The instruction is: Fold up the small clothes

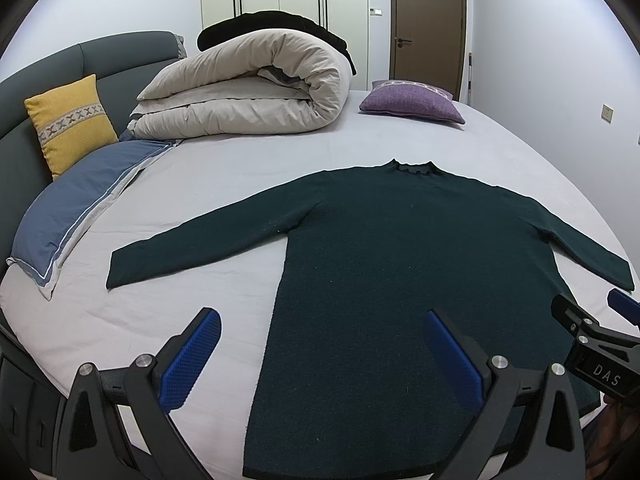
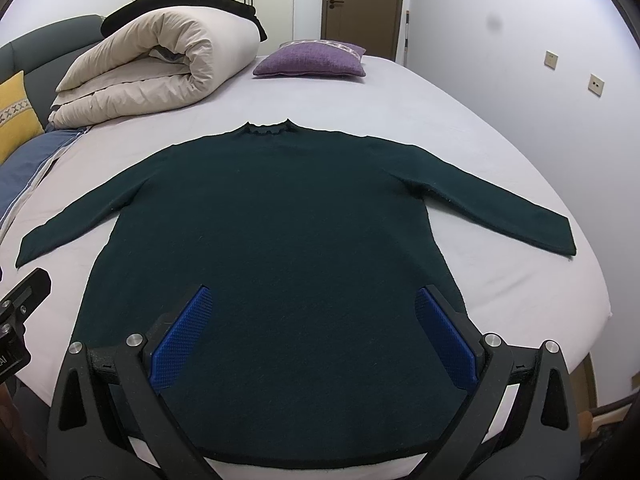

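A dark green long-sleeved sweater [image 1: 400, 260] lies flat on the bed, collar away from me, both sleeves spread out; it also shows in the right wrist view [image 2: 288, 220]. My left gripper [image 1: 320, 320] is open and empty, hovering over the sweater's left side edge near the hem. My right gripper [image 2: 312, 300] is open and empty, hovering above the lower body of the sweater. The right gripper's tip shows at the right edge of the left wrist view [image 1: 588, 320].
The bed sheet [image 1: 200, 208] is pale lilac. A rolled beige duvet [image 1: 248, 88], a purple cushion [image 1: 412, 102], a yellow cushion [image 1: 72, 124] and a blue pillow [image 1: 80, 208] lie toward the headboard. The bed's right edge [image 2: 592, 280] drops off by a wall.
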`<state>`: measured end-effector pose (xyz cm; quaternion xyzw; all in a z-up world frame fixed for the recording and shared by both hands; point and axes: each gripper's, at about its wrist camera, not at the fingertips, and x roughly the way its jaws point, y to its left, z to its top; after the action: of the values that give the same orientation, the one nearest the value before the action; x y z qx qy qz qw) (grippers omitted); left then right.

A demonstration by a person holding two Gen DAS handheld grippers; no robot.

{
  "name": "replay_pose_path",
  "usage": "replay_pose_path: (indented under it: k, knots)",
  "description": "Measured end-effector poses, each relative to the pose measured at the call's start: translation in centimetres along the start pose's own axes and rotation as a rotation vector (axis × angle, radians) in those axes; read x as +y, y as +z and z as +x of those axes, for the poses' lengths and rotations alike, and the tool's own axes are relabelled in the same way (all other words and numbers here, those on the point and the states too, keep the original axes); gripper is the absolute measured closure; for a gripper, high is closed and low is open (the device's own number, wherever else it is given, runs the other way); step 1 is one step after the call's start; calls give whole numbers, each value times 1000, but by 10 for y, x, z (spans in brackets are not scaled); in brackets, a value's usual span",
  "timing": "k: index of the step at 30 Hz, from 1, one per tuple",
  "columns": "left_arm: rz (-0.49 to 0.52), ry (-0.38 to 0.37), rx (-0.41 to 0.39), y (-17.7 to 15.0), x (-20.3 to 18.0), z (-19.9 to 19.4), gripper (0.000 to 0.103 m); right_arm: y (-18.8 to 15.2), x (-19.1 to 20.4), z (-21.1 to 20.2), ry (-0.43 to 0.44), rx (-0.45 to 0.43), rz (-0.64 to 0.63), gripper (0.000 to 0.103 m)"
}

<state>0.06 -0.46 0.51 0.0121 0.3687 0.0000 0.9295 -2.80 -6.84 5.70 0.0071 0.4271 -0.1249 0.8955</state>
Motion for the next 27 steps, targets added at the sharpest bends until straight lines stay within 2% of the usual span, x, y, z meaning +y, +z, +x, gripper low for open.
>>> replay_pose_path:
  k: [27]
  knots:
    - [1,-2,-1,0,-2,0,0,-1,1,2,2,5,2,0]
